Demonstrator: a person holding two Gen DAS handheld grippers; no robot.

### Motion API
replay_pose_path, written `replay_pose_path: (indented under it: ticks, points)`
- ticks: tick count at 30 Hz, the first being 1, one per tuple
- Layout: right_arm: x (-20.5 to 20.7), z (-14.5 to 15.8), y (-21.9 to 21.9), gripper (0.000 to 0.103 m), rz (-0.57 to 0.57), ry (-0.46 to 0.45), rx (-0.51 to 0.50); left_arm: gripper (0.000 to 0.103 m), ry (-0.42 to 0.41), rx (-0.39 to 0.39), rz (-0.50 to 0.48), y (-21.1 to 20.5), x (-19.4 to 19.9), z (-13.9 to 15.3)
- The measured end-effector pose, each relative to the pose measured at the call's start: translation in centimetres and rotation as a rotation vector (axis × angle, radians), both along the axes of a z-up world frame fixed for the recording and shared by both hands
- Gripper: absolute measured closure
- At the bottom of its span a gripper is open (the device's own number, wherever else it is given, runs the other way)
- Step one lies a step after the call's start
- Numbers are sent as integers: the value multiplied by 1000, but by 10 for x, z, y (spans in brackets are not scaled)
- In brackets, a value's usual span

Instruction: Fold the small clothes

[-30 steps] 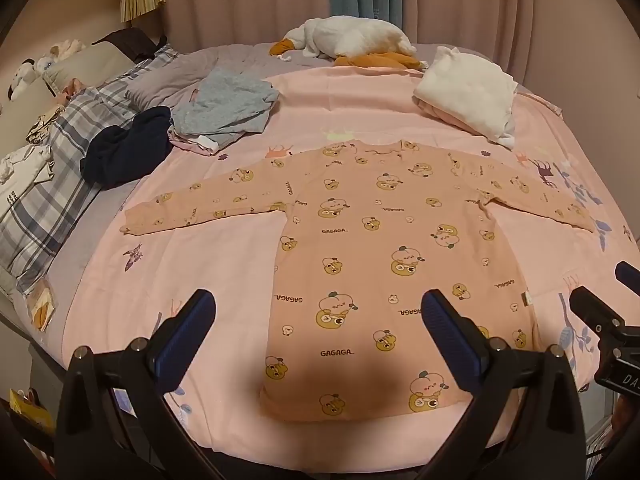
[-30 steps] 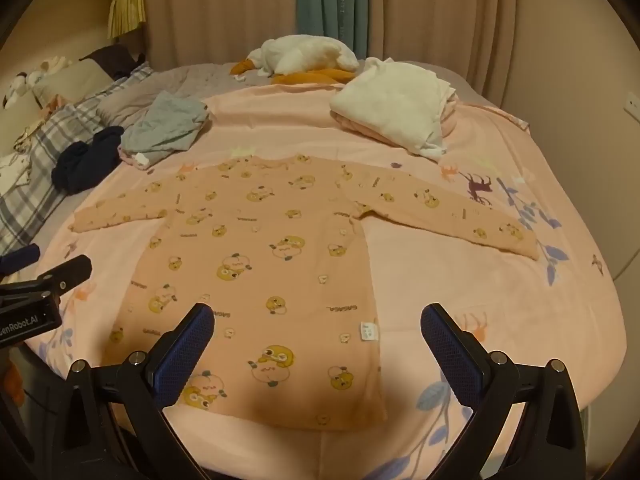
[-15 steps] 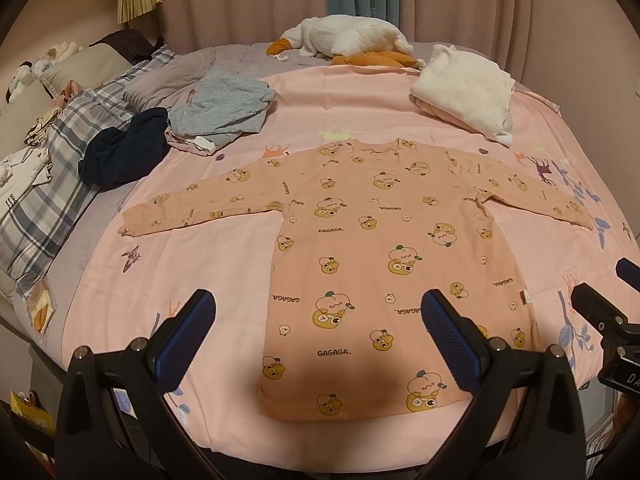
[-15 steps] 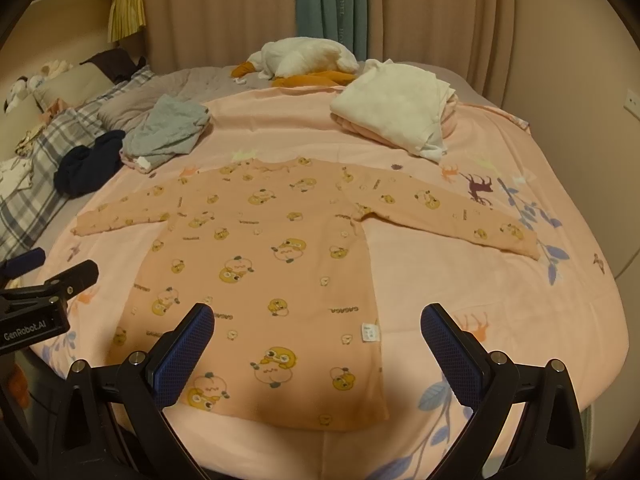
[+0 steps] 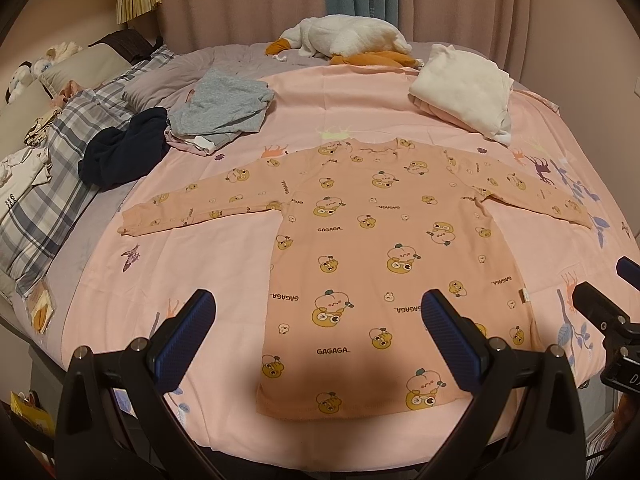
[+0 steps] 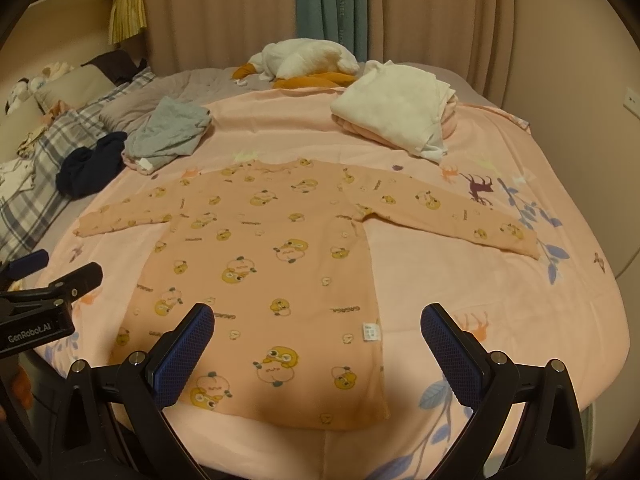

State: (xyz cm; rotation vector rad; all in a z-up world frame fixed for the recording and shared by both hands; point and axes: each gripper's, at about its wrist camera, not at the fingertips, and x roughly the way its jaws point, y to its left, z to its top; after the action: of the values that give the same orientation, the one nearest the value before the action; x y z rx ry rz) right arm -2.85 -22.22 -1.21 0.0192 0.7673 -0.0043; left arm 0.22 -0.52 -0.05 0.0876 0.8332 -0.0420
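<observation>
We see a peach long-sleeved shirt [image 5: 384,224] printed with cartoon bears and "GAGAGA", lying flat on the pink bedsheet [image 5: 208,264] ahead of both grippers. Its hem faces us, the collar points away, and the sleeves stretch sideways. Our left gripper [image 5: 320,324] and right gripper [image 6: 318,326] hover spread wide, holding nothing.

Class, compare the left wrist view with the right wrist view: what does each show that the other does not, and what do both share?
Only the left wrist view shows the right gripper at its right edge and yellow packets beside the bed. Only the right wrist view shows the left gripper, a GenRobot.AI label and a wall outlet. Both show the peach shirt spread flat, the plush goose and open jaws.
</observation>
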Motion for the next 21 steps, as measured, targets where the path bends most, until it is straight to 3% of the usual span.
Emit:
replay_pose_path:
  ticks: [21]
  points:
    - [-5,3,-1,1,1,-16,28,0,6,7,-3,-3,-4,-3]
